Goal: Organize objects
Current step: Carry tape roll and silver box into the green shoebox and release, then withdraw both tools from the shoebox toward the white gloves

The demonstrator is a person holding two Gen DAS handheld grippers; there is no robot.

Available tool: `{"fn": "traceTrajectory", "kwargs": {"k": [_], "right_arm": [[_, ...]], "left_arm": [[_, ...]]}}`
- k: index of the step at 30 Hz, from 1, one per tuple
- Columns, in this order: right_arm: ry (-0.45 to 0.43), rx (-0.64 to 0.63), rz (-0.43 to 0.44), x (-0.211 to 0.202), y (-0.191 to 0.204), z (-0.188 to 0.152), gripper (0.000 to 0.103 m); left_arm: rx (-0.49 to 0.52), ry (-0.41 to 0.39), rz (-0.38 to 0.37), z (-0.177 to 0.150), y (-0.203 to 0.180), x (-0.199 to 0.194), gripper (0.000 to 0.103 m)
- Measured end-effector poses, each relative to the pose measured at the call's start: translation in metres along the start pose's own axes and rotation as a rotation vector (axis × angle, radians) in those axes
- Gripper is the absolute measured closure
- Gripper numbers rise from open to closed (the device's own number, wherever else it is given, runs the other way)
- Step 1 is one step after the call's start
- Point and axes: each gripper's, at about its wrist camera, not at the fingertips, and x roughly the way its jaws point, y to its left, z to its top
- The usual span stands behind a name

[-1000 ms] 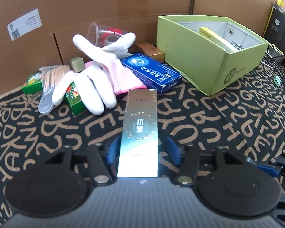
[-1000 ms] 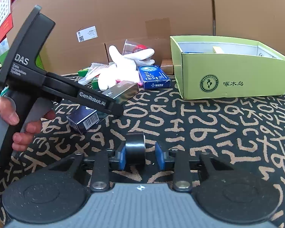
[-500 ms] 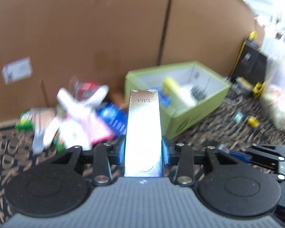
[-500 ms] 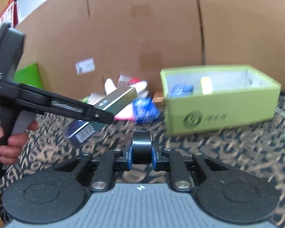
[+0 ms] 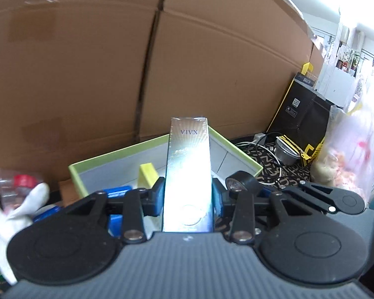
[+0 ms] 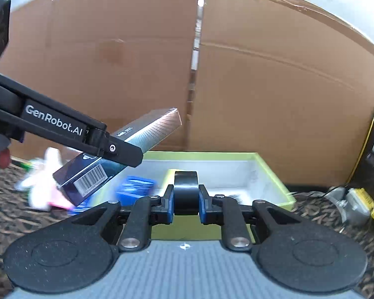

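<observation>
My left gripper is shut on a long silver box marked VIVX, held up in the air and tilted upward in front of the green box. In the right wrist view the same silver box hangs over the left rim of the green box. My right gripper is shut on a black tape roll, also raised near the green box. The left wrist view shows that roll at its right. Inside the green box lie a yellow item and a blue packet.
A cardboard wall stands right behind the green box. White gloves and a clear cup lie left of it on the letter-patterned cloth. To the right are a black-and-yellow carton, cables, a metal cup and a plastic bag.
Both grippers have risen off the cloth and moved toward the green box. The left closed on the silver box and lifted it; the right closed on the black roll.
</observation>
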Motion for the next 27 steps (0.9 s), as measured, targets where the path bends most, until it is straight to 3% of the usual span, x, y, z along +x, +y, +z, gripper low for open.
{"fn": "traceTrajectory", "kwargs": {"k": [4, 13, 15, 16, 17, 19, 21, 22, 27], "right_arm": [[0.033, -0.014, -0.061, 0.039, -0.025, -0.001, 0.081], [0.070, 0.021, -0.081, 0.108, -0.064, -0.005, 0.082], [0.077, 0.021, -0.077, 0.119, -0.068, -0.009, 0.082], [0.080, 0.024, -0.077, 0.124, -0.069, -0.012, 0.081], [0.082, 0.026, -0.078, 0.130, -0.071, -0.014, 0.079], [0.103, 0.020, -0.081, 0.138, -0.073, -0.017, 0.055], [0.083, 0.000, -0.105, 0.137, -0.072, -0.020, 0.039], [0.073, -0.010, -0.113, 0.135, -0.073, -0.021, 0.035], [0.047, 0.000, -0.111, 0.110, -0.073, -0.018, 0.032]], "left_arm": [[-0.029, 0.025, -0.013, 0.017, -0.006, 0.049, 0.065], [-0.040, 0.072, 0.013, 0.023, -0.001, 0.122, 0.065], [-0.040, 0.047, -0.006, 0.020, 0.003, 0.125, 0.039], [-0.044, 0.031, 0.001, 0.019, 0.005, 0.124, 0.012], [-0.051, -0.001, 0.021, 0.017, 0.006, 0.121, 0.001], [-0.041, -0.051, 0.021, 0.017, 0.008, 0.115, 0.000], [-0.049, -0.047, 0.019, 0.019, 0.011, 0.112, 0.000], [-0.060, -0.045, 0.017, 0.019, 0.012, 0.109, 0.000], [-0.058, -0.059, 0.034, 0.019, 0.011, 0.084, 0.000]]}}
